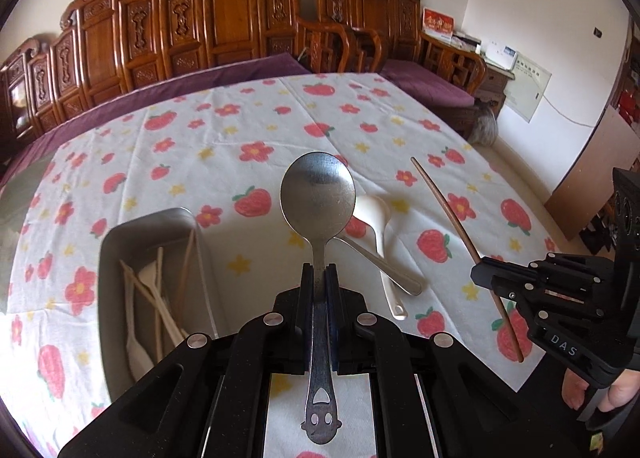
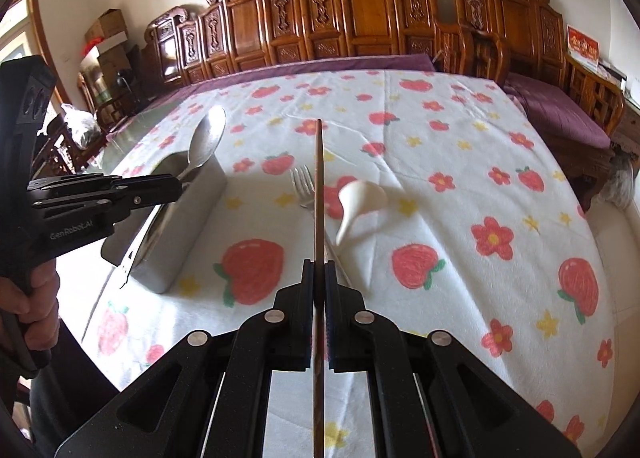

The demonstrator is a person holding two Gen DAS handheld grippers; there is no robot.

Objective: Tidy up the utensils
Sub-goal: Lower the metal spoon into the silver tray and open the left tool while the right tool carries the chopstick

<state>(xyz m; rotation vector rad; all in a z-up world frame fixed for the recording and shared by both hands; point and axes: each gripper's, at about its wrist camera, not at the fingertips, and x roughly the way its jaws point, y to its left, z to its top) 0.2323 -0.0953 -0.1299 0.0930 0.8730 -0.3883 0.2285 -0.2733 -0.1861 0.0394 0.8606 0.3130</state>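
Left wrist view: the left gripper (image 1: pixel 320 278) is clamped on the stem of a round-bowled stainless steel spoon (image 1: pixel 318 197), which stands up clear of the white tablecloth printed with red strawberries and flowers (image 1: pixel 224 137). To its left lies a rectangular grey metal tray (image 1: pixel 152 225) holding pale chopsticks and a white spoon. Just right of the held spoon, on the cloth, a white ceramic soup spoon (image 1: pixel 374 213) rests with a steel fork handle (image 1: pixel 384 266) crossing it. Further right, the right gripper (image 1: pixel 480 272) pinches a slim dark-brown wooden chopstick (image 1: pixel 440 201) near its lower part, the stick slanting up and away.

Right wrist view: the right gripper's pads are closed tight on the chopstick, which points straight toward the far side. Beyond it lie the steel fork's tines (image 2: pixel 302 183) and the white spoon. At far left the left gripper holds its spoon above the tray.
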